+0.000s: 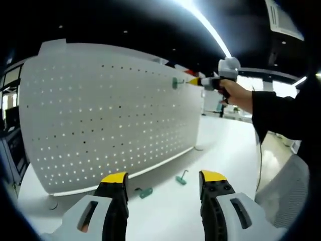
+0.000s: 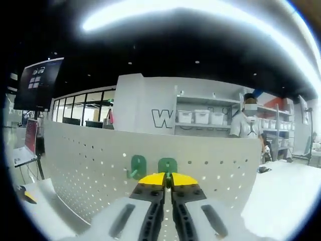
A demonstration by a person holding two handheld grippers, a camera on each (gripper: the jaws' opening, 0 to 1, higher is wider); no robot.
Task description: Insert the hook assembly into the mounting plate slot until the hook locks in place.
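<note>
A white pegboard mounting plate [image 1: 110,115] stands upright on the white table. My right gripper [image 1: 194,81], held by a person's hand [image 1: 231,93], is at the board's upper right corner, against a green hook [image 1: 176,83]. In the right gripper view its yellow-tipped jaws [image 2: 168,179] are shut on that green hook [image 2: 167,164], whose plate lies against the pegboard [image 2: 90,155]. A second green hook [image 2: 138,166] sits on the board just to its left. My left gripper [image 1: 164,176] hovers open over the table, holding nothing.
Two loose green hooks [image 1: 145,192] [image 1: 181,177] lie on the table [image 1: 220,145] in front of the board's foot. A dark sleeve [image 1: 281,118] crosses the right side. Beyond the board are shelves with white bins [image 2: 200,116] and a standing person [image 2: 248,124].
</note>
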